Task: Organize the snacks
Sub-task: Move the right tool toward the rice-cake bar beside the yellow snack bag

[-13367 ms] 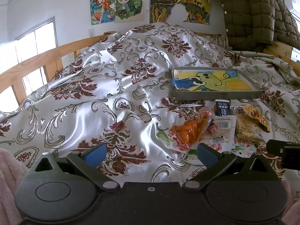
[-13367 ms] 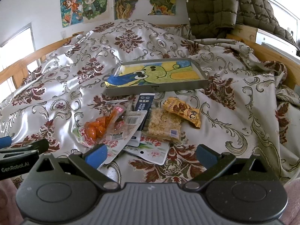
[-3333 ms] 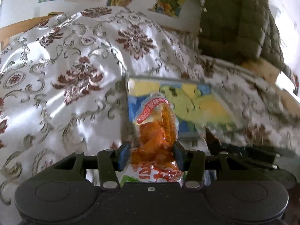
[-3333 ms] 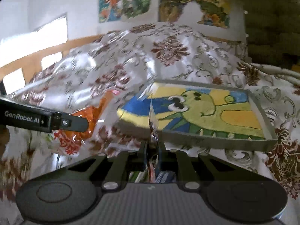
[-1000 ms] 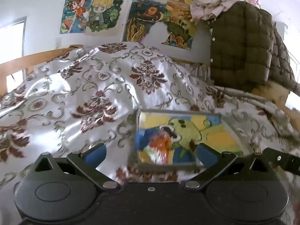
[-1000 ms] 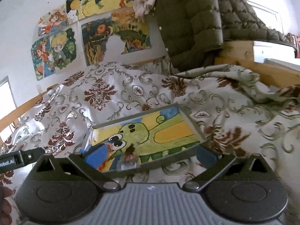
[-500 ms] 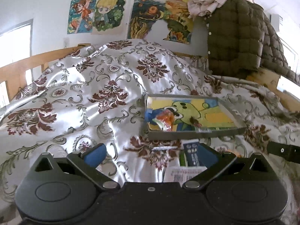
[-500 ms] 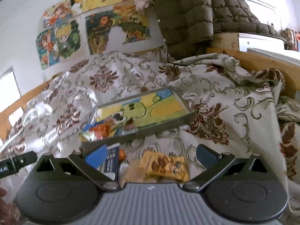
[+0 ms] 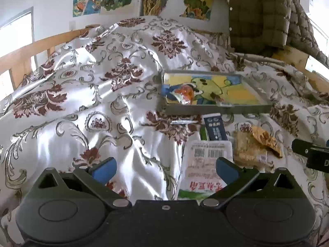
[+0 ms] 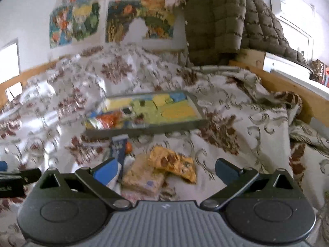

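The left gripper [image 9: 164,167] is spread wide and empty above a white packet [image 9: 202,164]. The right gripper [image 10: 164,167] is also spread, over a rice cake [image 10: 144,177] and yellow packet [image 10: 174,163]. Beyond, an orange bag [image 9: 184,93] lies in the tray [image 9: 216,109] on the quilt [image 9: 92,103].

The left gripper [image 9: 165,167] is hovering with its jaws spread wide and nothing between them, over a floral satin bedspread [image 9: 86,94]. Just beyond its right finger [image 9: 226,167] a white packet [image 9: 205,158] with barcodes is lying flat. Ahead of that a dark blue packet [image 9: 214,128] is lying, with a pale crumbly bar [image 9: 247,147] and a brown-yellow wrapper [image 9: 264,138] to its right. Farther ahead a shallow tray [image 9: 216,109] with a cartoon picture is holding an orange snack bag [image 9: 184,93] at its left end. The other gripper [image 9: 310,153] is showing at the right edge.
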Available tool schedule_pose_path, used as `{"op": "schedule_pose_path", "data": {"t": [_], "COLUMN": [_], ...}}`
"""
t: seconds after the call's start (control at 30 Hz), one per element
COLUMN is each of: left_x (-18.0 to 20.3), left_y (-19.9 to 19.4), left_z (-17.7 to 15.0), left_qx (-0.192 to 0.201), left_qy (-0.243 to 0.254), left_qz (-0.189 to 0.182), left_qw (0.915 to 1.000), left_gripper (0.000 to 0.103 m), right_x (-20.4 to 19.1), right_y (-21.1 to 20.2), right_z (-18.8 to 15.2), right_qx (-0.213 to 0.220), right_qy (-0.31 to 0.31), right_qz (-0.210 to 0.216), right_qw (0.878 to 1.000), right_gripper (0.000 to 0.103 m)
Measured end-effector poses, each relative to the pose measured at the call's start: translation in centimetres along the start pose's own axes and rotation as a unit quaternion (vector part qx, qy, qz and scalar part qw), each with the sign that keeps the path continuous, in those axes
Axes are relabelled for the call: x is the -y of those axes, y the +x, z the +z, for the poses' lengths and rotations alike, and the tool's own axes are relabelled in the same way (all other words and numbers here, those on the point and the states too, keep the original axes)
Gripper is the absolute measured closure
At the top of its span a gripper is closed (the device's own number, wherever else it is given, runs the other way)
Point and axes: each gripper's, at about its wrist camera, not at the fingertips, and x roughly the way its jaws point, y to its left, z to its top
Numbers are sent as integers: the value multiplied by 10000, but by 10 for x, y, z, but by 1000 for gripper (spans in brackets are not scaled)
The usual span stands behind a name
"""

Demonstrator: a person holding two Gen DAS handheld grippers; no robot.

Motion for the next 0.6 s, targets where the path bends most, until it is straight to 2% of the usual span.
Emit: {"op": "schedule_pose_path", "data": {"t": [0.33, 0.6], "left_x": [2, 4], "left_y": [4, 10], "left_z": [-3, -4], "left_qx": [-106, -219], "left_qy": [69, 31], "left_qz": [130, 170], "left_qw": [9998, 9996], "left_gripper": [1, 1], "right_x": [7, 2], "right_y": [15, 15], "right_z": [-6, -6], "right_qx": [-564, -633], "right_qy": [190, 89], "right_qz": [39, 72], "right_qw": [9982, 9979], "right_gripper": [0, 0]}}
